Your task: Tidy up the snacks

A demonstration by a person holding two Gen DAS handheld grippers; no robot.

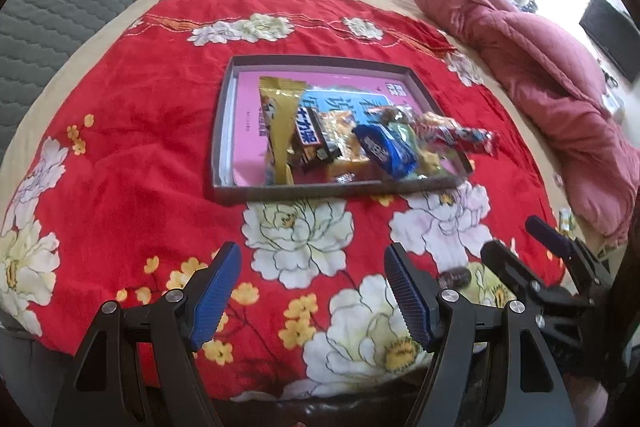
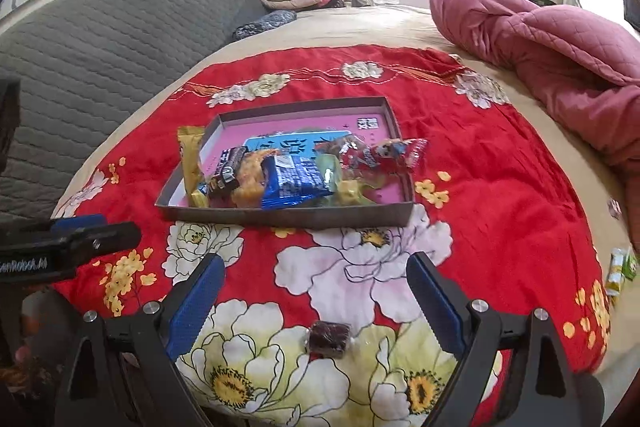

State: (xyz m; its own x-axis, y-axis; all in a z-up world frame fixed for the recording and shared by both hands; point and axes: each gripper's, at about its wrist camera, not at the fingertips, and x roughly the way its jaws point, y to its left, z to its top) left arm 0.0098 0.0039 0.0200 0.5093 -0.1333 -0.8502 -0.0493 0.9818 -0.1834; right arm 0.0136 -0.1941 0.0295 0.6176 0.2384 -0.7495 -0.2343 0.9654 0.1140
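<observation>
While both tools are held low over the red floral blanket [image 2: 500,187], a small dark wrapped candy [image 2: 329,338] is seen lying on the cloth between the spread fingers of the right gripper [image 2: 316,303], touched by neither pad. From the left wrist view, the same candy [image 1: 454,277] is found just right of the left gripper [image 1: 312,297], whose jaws are likewise held wide apart and empty. Farther ahead, the shallow box [image 2: 280,217] is set on the blanket, with the other snacks [image 2: 294,177] piled inside it and a red wrapper [image 1: 466,139] draped over its right rim.
</observation>
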